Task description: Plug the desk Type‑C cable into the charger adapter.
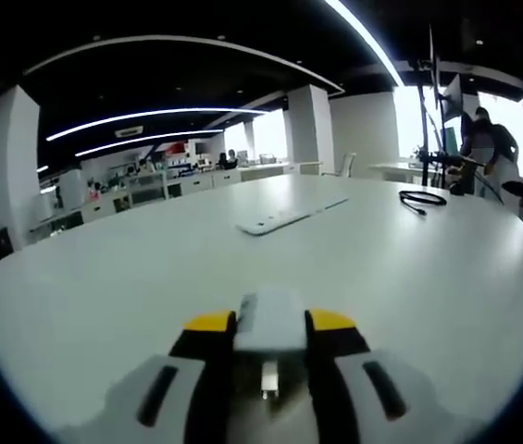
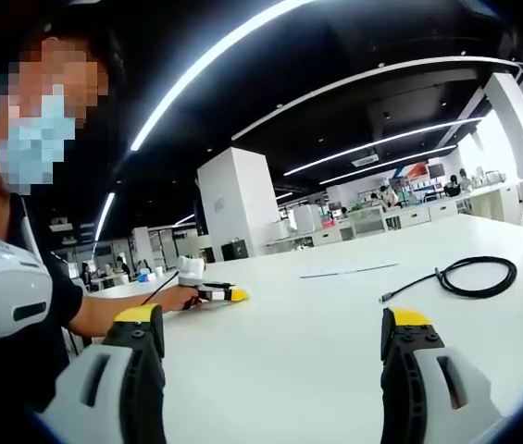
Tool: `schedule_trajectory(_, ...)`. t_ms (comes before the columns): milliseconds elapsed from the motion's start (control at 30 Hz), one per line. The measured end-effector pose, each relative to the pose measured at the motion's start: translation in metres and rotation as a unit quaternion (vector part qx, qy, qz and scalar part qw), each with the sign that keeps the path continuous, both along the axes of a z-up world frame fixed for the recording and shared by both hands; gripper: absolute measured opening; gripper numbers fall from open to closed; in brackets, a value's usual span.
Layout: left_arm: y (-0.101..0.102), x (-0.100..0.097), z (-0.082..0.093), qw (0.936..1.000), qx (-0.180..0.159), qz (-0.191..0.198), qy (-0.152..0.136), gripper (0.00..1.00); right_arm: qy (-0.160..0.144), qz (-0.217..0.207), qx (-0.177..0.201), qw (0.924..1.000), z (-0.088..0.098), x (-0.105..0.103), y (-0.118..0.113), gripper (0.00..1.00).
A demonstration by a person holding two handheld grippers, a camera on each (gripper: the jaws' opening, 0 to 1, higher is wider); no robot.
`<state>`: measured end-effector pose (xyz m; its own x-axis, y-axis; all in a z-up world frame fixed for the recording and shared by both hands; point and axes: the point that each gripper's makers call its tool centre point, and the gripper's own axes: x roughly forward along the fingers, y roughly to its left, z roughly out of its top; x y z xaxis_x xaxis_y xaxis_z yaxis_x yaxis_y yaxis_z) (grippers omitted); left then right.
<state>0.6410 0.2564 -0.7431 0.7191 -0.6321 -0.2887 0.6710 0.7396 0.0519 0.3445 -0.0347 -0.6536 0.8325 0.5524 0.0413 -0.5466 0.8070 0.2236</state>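
While the left gripper (image 1: pixel 269 347) clamps the white charger adapter (image 1: pixel 270 326) between its jaws just over the white table (image 1: pixel 131 287), the right gripper (image 2: pixel 275 347) sits with jaws wide apart, holding nothing. Black Type-C cable (image 2: pixel 472 276) lies coiled on the table, plug end trailing toward the right gripper, well apart from the adapter. Flat white strip (image 1: pixel 284 218) lies mid-table. No containers seen. Person's hand (image 2: pixel 176 298) holds the left gripper in the right gripper view.
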Motion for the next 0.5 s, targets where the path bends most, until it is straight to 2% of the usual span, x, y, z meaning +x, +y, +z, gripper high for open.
schedule_trajectory(500,0.0000,-0.0039,0.0057,0.9999,-0.012,-0.009,0.000,0.27,0.000,0.001,0.001,1.0000,0.0006,-0.0017,0.0032,0.99)
